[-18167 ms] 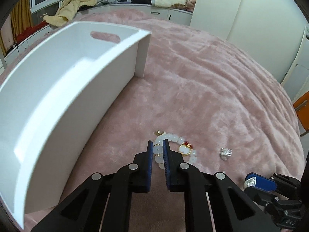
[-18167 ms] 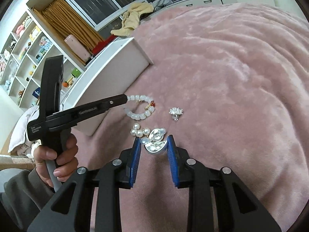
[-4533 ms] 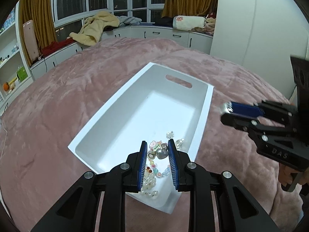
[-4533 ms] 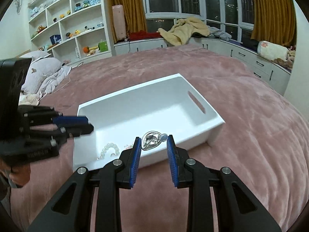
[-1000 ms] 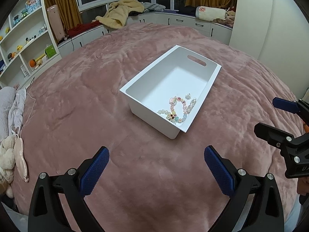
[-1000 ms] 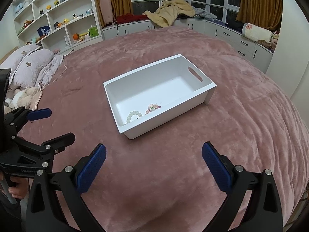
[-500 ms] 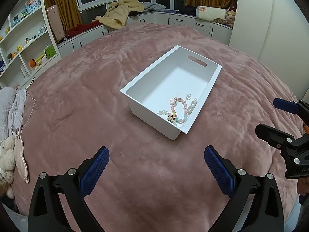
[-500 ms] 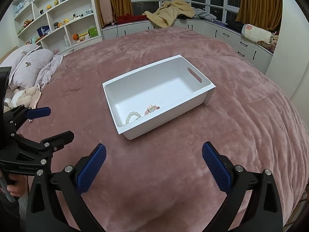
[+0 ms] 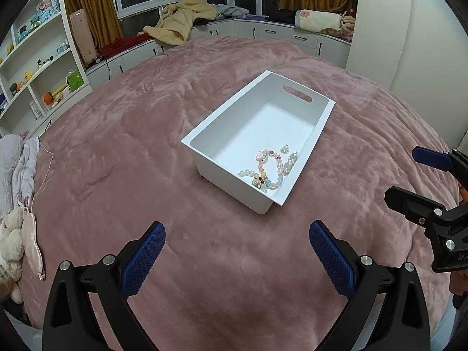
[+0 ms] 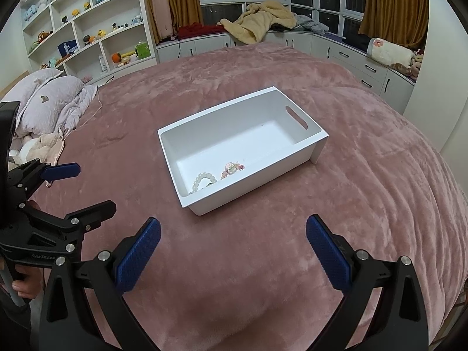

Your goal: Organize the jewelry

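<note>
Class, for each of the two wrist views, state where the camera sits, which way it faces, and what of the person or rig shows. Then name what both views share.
Left wrist: sits on the left gripper, faces forward and down over the pink blanket toward the white bin; own jaws wide apart, right gripper at right edge.
Right wrist: sits on the right gripper, faces the same bin; left gripper and a hand at left.
Shared: bin, beaded jewelry inside it, blanket.

Home bedroom: bed [image 10: 263, 263], pillows [image 10: 46, 99], toy shelves [image 10: 87, 23].
</note>
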A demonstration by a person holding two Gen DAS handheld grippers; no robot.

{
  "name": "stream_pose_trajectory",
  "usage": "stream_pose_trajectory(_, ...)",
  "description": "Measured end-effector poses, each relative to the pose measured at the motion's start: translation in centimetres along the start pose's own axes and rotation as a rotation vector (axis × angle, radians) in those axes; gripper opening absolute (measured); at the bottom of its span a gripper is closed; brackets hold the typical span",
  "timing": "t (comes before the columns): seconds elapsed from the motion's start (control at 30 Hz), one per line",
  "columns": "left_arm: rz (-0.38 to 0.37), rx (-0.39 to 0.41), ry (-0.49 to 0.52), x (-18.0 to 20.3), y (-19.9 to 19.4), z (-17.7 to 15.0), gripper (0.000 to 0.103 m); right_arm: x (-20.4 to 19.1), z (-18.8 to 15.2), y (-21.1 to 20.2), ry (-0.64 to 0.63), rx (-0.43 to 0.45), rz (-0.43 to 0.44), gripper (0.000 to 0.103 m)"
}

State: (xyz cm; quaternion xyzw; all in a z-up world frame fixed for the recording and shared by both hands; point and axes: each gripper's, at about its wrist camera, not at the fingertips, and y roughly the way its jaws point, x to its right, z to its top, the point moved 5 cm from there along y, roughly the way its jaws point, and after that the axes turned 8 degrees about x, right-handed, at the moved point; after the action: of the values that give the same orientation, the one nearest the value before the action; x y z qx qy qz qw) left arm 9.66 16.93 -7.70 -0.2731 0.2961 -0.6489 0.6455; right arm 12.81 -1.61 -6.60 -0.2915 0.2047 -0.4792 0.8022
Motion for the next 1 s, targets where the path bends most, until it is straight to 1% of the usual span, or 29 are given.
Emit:
stream_pose_trajectory(0.5,-0.005,0.004,0.004,0.1,-0.1,0.4,0.100,-0.2,0.5,0.1,0.002,0.001,-0.001,0.098)
stream_pose_trajectory(0.63,0.013,0.013,-0.011,-0.3,-0.1,0.8,0.100,-0.2,0.4,0.1,0.001,0.001,-0.003,0.098)
stream_pose_trajectory(0.7,0.005,0.010,-0.024,-0.5,0.0,1.2,0.100,-0.1,0.4,0.2,0.000,-0.002,-0.002,0.098)
stream_pose_trajectory(1.0,0.013,0.014,-0.014,-0.7,0.1,1.4,0.100,-0.1,0.0,0.5,0.004,-0.005,0.000,0.098)
